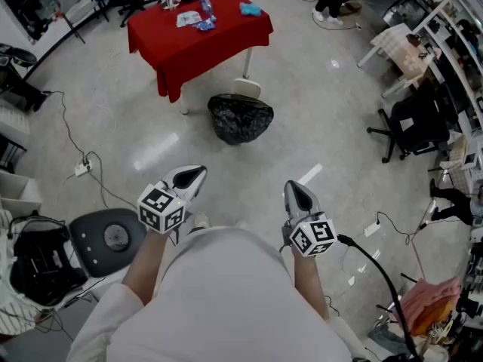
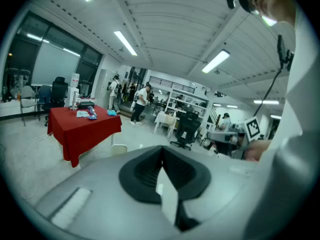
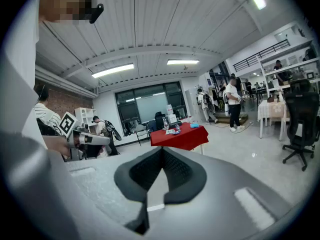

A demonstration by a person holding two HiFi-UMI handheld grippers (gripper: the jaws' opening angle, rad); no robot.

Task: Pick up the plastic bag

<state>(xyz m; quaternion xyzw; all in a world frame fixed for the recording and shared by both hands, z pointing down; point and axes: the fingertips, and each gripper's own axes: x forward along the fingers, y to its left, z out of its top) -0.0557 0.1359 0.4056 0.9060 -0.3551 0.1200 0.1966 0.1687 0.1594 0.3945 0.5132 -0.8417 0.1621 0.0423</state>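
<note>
A black plastic bag (image 1: 241, 117), full and rounded, sits on the floor in front of the red-clothed table (image 1: 198, 40). In the head view my left gripper (image 1: 194, 176) and right gripper (image 1: 298, 191) are held close to my body, well short of the bag, jaws pointing toward it. Both are shut and hold nothing. In the left gripper view the left gripper (image 2: 161, 160) has its black pads pressed together, with the red table (image 2: 82, 130) far off. The right gripper (image 3: 161, 160) looks the same in its own view, with the table (image 3: 180, 137) in the distance. The bag is hidden in both gripper views.
Small items lie on the table top (image 1: 202, 13). A black stool (image 1: 109, 238) stands at my left, an office chair (image 1: 417, 123) at the right. Cables (image 1: 83, 164) trail over the floor on both sides. People (image 3: 233, 104) stand further back in the room.
</note>
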